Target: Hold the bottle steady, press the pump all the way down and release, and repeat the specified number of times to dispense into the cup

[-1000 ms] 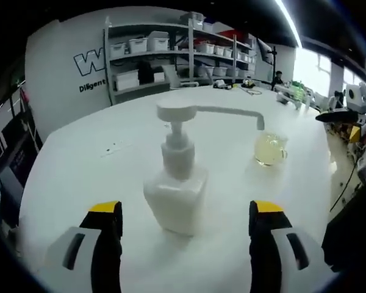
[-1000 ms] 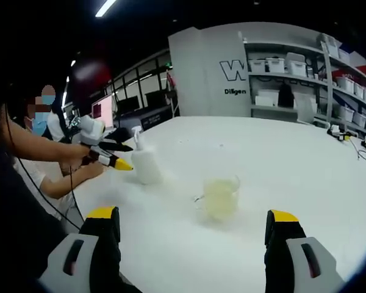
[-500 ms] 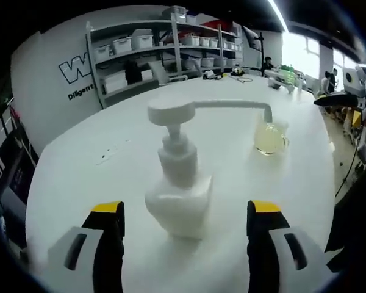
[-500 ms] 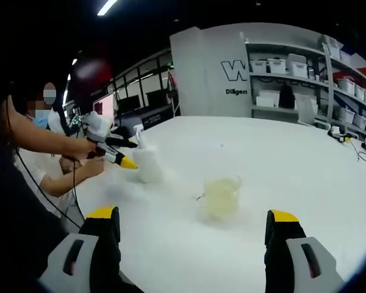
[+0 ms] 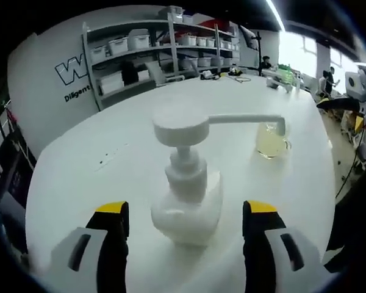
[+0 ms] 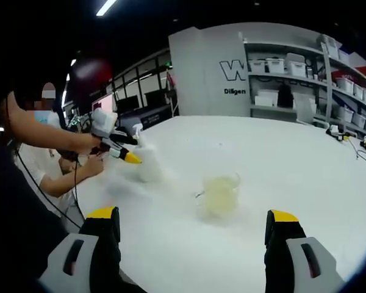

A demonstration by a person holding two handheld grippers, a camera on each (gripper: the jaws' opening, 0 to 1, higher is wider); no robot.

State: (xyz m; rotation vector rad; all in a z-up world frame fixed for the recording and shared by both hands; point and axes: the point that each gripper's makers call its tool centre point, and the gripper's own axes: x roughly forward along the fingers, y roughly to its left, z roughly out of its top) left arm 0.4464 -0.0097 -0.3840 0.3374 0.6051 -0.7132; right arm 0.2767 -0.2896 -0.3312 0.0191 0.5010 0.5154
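Your left gripper point(image 6: 129, 157) sits in front of the bottle point(image 6: 147, 163) in the right gripper view, so you cannot tell whether it touches it. The bottle there is blurred, its pump a pale smear. In the left gripper view the bottle's point(image 5: 189, 204) base smears into the worktop point(image 5: 97, 183). Beyond the bottle, the wall lettering point(image 5: 70, 76) is cut off by the shelf point(image 5: 134, 52). The cup's point(image 5: 271, 139) handle is too small to make out.
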